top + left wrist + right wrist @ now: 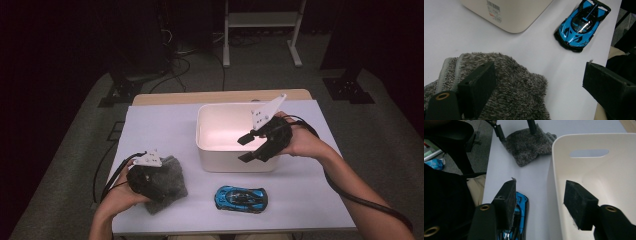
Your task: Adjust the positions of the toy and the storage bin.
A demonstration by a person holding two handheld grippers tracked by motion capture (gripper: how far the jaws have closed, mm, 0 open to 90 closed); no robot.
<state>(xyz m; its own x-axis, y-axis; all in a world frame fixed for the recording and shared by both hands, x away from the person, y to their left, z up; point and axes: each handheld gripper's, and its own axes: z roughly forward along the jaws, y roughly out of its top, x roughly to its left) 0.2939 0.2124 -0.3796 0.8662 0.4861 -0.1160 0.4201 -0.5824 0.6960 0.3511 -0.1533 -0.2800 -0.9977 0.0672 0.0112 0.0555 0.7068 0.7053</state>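
On the white-topped table (165, 125), a white plastic bin with cut-out handles (210, 150) stood near the middle toward the far edge, and as far as its interior could be seen it held nothing. The right gripper (246, 148) hovered over the bin's near rim, its jaws parted about halfway with nothing between them; in the right gripper view (539, 202) one jaw hung inside the bin and the other outside. The left gripper (150, 182) rested at the near left corner over a grey fuzzy knitted cloth (519, 87), its jaws spread wide, one pad low on the fleece and the other off to the side, gripping nothing yet. A small blue and black toy sports car (242, 198) lay by the near edge, just in front of the bin. By my reading, packing had hardly begun: both cloth and car remained outside, the cloth likely next.
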